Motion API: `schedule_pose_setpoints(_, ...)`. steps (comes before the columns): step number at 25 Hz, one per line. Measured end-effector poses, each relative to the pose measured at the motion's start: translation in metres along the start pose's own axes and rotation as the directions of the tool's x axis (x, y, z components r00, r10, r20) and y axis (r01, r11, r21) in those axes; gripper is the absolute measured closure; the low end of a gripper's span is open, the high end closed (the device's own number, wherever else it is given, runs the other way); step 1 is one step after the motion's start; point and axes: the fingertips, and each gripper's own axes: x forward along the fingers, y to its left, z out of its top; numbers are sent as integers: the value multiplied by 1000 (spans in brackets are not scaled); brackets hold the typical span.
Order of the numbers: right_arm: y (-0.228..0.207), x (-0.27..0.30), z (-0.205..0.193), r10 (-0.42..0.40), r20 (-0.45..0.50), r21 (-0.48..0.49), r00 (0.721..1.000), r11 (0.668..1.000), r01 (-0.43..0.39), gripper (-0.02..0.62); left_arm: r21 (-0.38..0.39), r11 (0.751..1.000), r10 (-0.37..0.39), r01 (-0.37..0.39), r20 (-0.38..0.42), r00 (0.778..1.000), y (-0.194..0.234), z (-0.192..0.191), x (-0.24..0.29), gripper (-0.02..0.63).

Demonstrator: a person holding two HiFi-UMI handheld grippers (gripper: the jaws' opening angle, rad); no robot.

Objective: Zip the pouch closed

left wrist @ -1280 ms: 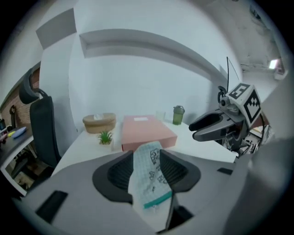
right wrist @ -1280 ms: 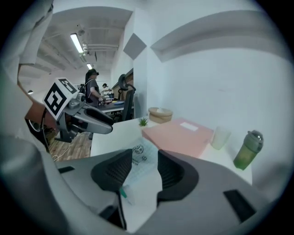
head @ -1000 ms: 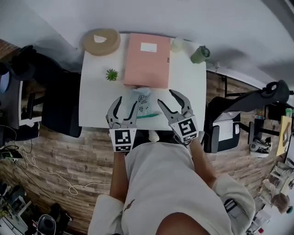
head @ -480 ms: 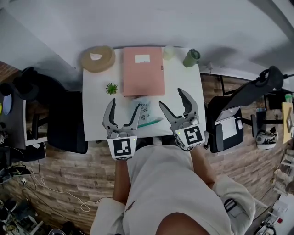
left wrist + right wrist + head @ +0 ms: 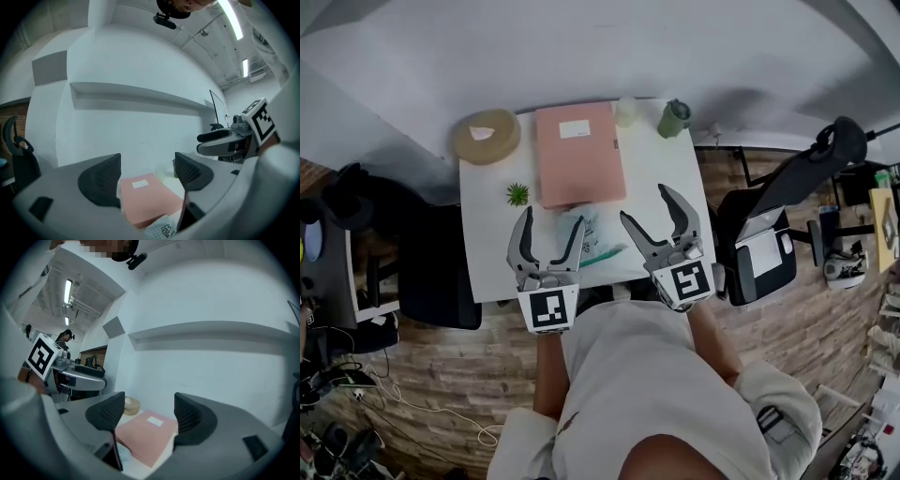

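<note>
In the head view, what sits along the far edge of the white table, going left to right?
Round tan object → pink folder → pale cup → green cup.

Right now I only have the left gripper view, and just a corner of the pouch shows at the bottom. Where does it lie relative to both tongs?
Observer: In the head view the pouch lies on the table between the left tongs and the right tongs, held by neither.
Operator: Are the right tongs open?
Observer: Yes, the right gripper view shows their jaws apart, gripping nothing.
Operator: Which edge has the zipper?
Observer: A teal strip, likely the zipper, runs along the pouch's near edge, toward the right tongs; whether it is closed I cannot tell.
</note>
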Motion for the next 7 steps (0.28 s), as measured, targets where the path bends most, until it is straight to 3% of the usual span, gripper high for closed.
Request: schedule_pose_setpoints(7,-17,-9,5,3,16,-6,1000,1000,-3,276,2,1000,0,0,0,1000,-17,12,10,267)
